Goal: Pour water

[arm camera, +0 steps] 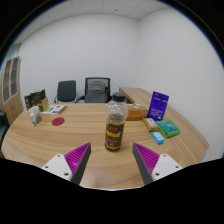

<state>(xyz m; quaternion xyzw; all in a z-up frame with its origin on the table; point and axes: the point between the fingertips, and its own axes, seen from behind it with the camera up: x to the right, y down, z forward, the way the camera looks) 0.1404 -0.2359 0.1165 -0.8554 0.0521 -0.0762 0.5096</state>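
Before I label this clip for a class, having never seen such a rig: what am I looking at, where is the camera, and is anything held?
The camera rides on a hand-held gripper and looks forward along its two fingers, which bear purple pads. The jaws are open and hold nothing. Just ahead of them, standing upright on a wooden meeting table, is a bottle with a dark cap and a label. Beyond the bottle to its right lie a purple box and a green item; to its left lies a small pink dish. Two office chairs stand at the far side.
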